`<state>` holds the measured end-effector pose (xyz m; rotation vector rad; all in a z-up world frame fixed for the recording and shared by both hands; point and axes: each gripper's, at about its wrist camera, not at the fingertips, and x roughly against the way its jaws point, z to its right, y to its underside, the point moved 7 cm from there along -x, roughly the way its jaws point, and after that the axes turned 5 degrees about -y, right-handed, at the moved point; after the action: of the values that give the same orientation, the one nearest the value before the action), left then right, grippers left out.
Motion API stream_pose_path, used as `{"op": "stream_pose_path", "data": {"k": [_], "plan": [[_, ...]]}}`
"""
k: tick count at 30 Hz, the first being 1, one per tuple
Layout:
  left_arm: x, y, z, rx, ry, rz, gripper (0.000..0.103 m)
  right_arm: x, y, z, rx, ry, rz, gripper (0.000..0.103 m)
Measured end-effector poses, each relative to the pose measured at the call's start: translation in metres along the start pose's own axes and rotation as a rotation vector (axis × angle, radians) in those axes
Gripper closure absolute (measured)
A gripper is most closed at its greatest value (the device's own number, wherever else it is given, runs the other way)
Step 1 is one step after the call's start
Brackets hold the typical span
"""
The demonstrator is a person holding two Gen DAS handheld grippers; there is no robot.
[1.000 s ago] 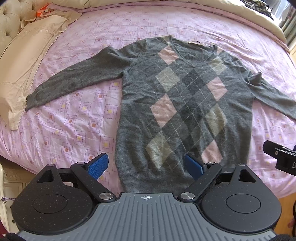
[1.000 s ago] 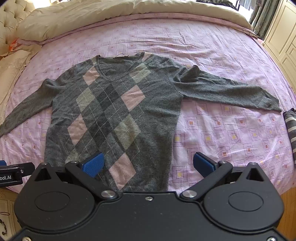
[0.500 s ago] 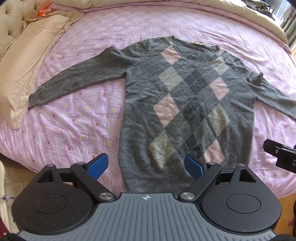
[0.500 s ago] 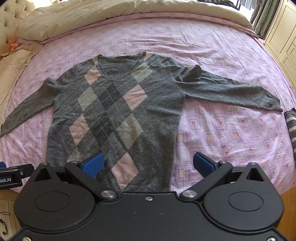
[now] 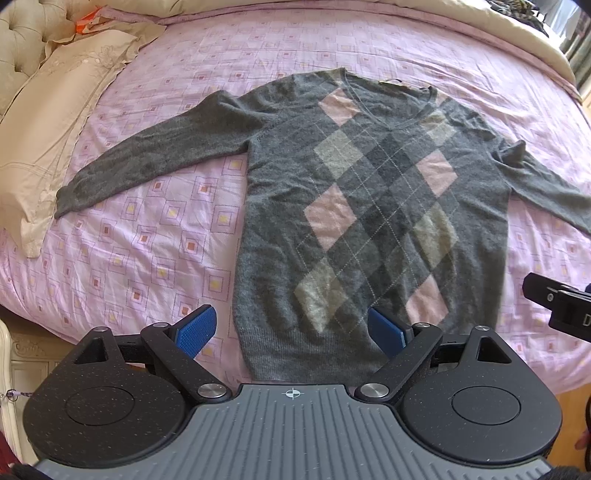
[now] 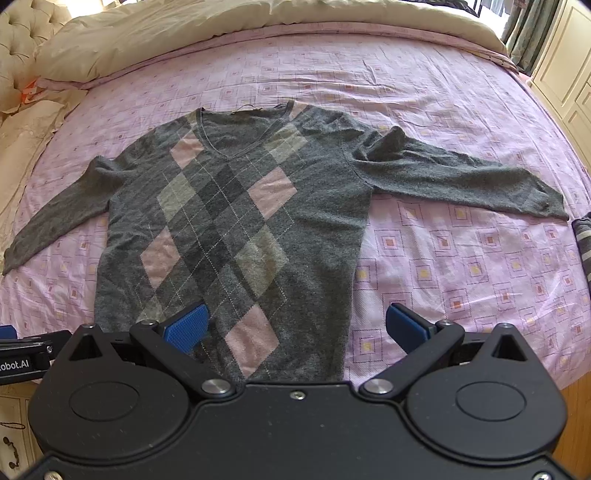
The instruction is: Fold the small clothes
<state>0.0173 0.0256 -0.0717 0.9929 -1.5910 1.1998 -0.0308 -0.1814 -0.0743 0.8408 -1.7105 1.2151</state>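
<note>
- The left tongs (image 5: pixel 291 330) are spread wide and hold nothing; they hover above the left corner of the hem, one blue pad over bare sheet, the other over the knit.
- The right tongs (image 6: pixel 297 325) gape just as wide, empty, above the right hem corner.
- That pairing looks like a stance for taking the hem at both corners, a likely first fold; neither touches cloth yet.
- The grey argyle sweater (image 5: pixel 373 221) lies face up and flat in the middle of the bed, neckline away from the tongs, both sleeves spread out sideways, ready to fold.
- The pink patterned bedsheet (image 6: pixel 461 266) is soft and lightly creased.
- A cream pillow (image 5: pixel 48 122) lies near the left sleeve's cuff; a cream duvet (image 6: pixel 221 33) is bunched along the far side, with cabinet doors (image 6: pixel 565 74) beyond.
</note>
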Motion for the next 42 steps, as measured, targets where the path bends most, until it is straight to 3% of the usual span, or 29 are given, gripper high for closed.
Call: {"op": "stream_pose_path", "data": {"k": [11, 20, 27, 32, 36, 42], "plan": [[-0.004, -0.002, 0.006, 0.004, -0.003, -0.006, 0.013, -0.006, -0.002, -0.003, 0.049, 0.001, 0.006, 0.001], [-0.005, -0.009, -0.011, 0.054, 0.009, 0.048, 0.014, -0.013, -0.009, -0.019, 0.141, -0.011, 0.04, 0.001], [-0.009, -0.032, -0.048, 0.159, -0.011, 0.188, 0.014, -0.02, -0.028, -0.036, 0.2, 0.002, 0.122, 0.001], [-0.025, -0.049, -0.078, 0.179, -0.068, 0.263, 0.014, -0.031, -0.046, -0.051, 0.213, 0.021, 0.183, 0.001], [-0.051, -0.06, -0.104, 0.2, -0.071, 0.232, 0.014, -0.043, -0.055, -0.067, 0.216, 0.032, 0.171, 0.001], [-0.095, -0.07, -0.162, 0.359, -0.065, 0.179, 0.014, -0.067, -0.064, -0.093, 0.225, 0.013, 0.145, 0.002]]}}
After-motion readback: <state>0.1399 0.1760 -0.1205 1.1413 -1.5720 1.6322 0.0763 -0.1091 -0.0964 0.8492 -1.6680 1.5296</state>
